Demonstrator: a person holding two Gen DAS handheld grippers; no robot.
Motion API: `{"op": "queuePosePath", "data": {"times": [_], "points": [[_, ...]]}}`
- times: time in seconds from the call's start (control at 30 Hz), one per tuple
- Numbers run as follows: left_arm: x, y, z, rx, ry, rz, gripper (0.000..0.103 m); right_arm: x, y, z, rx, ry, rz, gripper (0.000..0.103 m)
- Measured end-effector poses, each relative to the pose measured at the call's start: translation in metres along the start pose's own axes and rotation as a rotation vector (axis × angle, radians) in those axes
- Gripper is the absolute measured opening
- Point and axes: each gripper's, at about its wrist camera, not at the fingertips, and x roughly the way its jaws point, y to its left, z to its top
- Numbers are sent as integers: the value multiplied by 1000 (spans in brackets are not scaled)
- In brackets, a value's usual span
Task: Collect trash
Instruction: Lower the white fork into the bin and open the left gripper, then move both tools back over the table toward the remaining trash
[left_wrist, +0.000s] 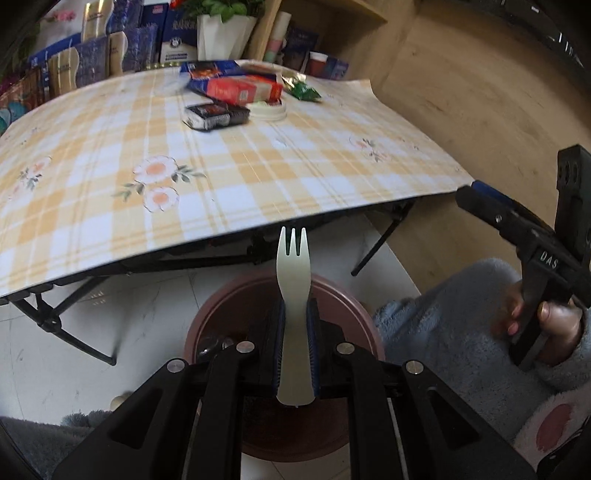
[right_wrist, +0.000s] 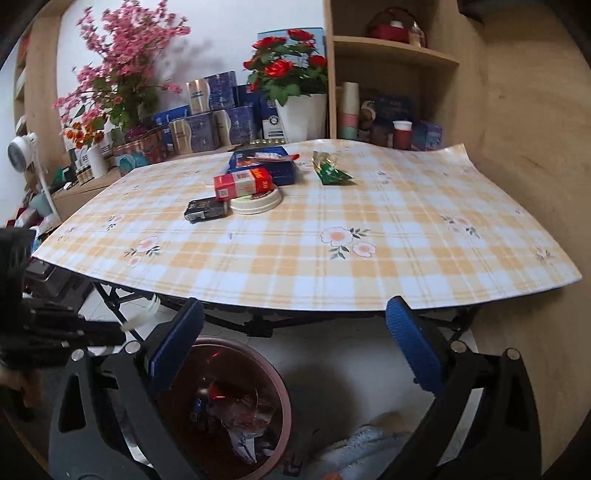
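My left gripper (left_wrist: 294, 325) is shut on a white plastic fork (left_wrist: 293, 266), tines pointing forward, held over the round brown trash bin (left_wrist: 354, 306) on the floor in front of the table. My right gripper (right_wrist: 295, 321) is open and empty, near the table's front edge above the same bin (right_wrist: 280, 391), which holds several wrappers. On the table lie a red box (right_wrist: 242, 183), a black packet (right_wrist: 205, 209), a white lid (right_wrist: 258, 205), a blue box (right_wrist: 266, 162) and a green wrapper (right_wrist: 332, 173). The fork also shows in the right wrist view (right_wrist: 142, 314).
The folding table has a yellow checked cloth (right_wrist: 332, 266) and black legs (left_wrist: 74, 332). Flower pots and boxes (right_wrist: 207, 110) stand behind it. A wooden shelf (right_wrist: 391, 74) is at the back right. My hand in a grey sleeve holds the right gripper (left_wrist: 546, 258).
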Motion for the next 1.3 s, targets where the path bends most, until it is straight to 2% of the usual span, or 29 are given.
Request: {"op": "queuePosePath", "data": {"times": [0.33, 0.7, 0.77, 0.83, 0.87, 0.9, 0.93, 1.03, 1.13, 1.3], "points": [[20, -18, -10, 96, 99, -15, 12, -4, 1, -3, 10, -6, 5, 97], [22, -18, -12, 105, 113, -19, 14, -2, -1, -2, 30, 9, 1, 97], [22, -19, -12, 108, 111, -18, 25, -1, -1, -3, 24, 10, 1, 97], [21, -19, -11, 106, 103, -13, 55, 0, 0, -3, 18, 14, 0, 97], [20, -17, -11, 99, 94, -5, 64, 0, 0, -3, 16, 15, -1, 97], [18, -16, -10, 91, 85, 0, 77, 1, 0, -3, 15, 16, -1, 97], [17, -14, -9, 80, 75, 4, 84, 1, 0, -2, 15, 17, -1, 97], [9, -6, -6, 36, 33, 31, 93, 1, 0, -3, 18, 18, -2, 97], [-1, 1, -2, 2, -17, 79, 95, 1, 0, -3, 18, 18, -2, 97], [-13, 12, 1, -53, -77, 105, 97, 1, 0, -3, 17, 20, -2, 97]]}}
